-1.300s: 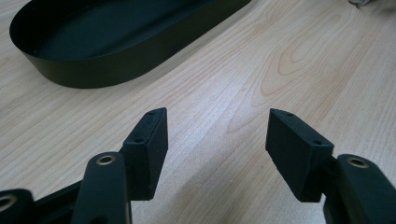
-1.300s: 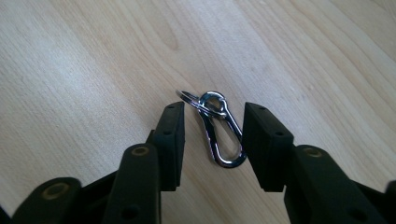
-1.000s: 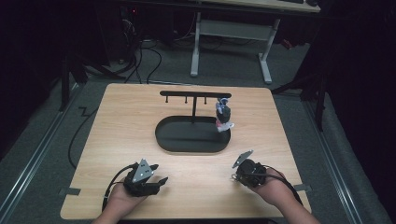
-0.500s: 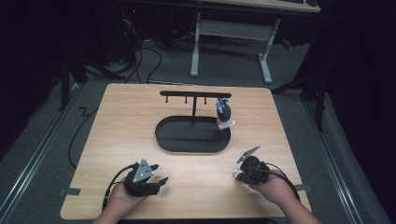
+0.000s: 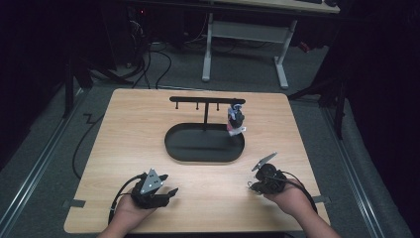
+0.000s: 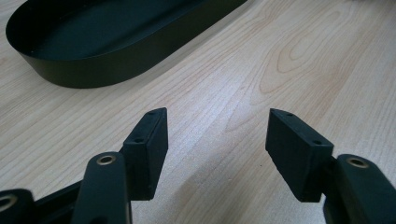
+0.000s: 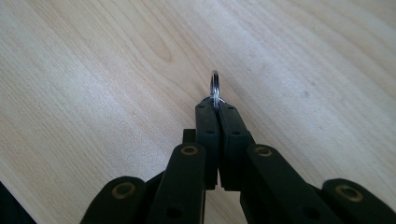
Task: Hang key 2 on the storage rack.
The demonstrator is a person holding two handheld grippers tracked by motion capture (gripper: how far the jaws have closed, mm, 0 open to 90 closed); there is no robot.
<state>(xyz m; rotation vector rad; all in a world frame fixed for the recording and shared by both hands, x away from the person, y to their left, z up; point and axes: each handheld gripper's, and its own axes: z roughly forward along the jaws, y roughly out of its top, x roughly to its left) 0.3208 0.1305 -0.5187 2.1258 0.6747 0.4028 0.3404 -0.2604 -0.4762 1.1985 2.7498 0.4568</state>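
On the table [image 5: 129, 129], the oval tray [image 5: 204, 145] sits at the middle, with the hook rack [image 5: 206, 100] rising from its far edge. A keychain [image 5: 236, 119] hangs at the rack's right end, above the tray's right side. My left gripper [image 5: 168, 192] lies near-left of the tray, my right gripper [image 5: 251, 185] near-right, with a key ring [image 7: 215, 87] between its jaws.
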